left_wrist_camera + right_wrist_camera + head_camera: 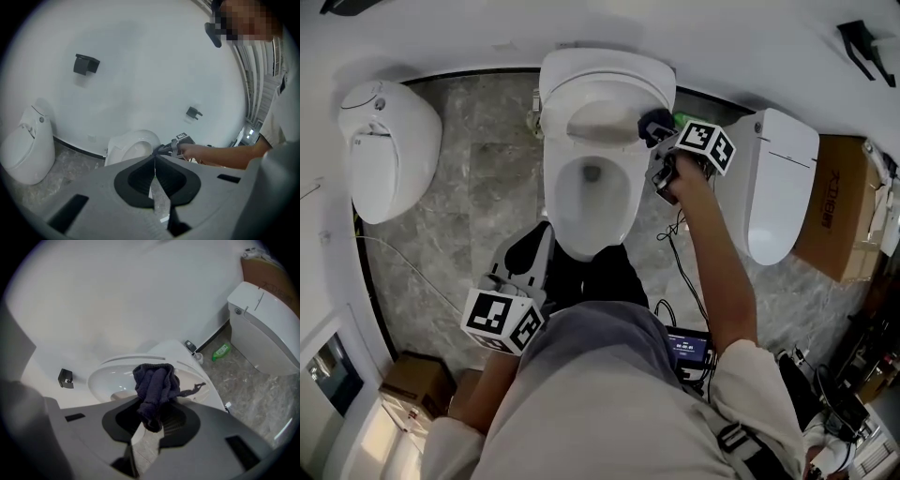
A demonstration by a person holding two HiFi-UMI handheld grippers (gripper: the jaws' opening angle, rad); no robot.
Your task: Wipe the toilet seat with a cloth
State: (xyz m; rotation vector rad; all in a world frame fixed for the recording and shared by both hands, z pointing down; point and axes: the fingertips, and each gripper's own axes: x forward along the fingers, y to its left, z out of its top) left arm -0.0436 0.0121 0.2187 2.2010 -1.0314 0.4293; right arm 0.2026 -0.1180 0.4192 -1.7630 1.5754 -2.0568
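The white toilet (591, 150) stands in the middle of the head view with its bowl uncovered. My right gripper (664, 141) is shut on a bunched dark blue cloth (656, 125) at the rear right of the seat rim (630, 187). In the right gripper view the cloth (154, 390) sticks out of the jaws over the seat (140, 363); whether it touches the seat I cannot tell. My left gripper (530, 255) is held low in front of the bowl, shut and empty. From the left gripper (154, 161) I see the toilet (131, 145) and the right gripper (172, 147) beyond.
A second toilet (389, 150) stands at the left and a third (783, 192) at the right, beside a cardboard box (839, 206). A green bottle (220, 352) lies on the marble floor by the wall. Cables (675, 234) and a small screen (689, 349) lie right of my legs.
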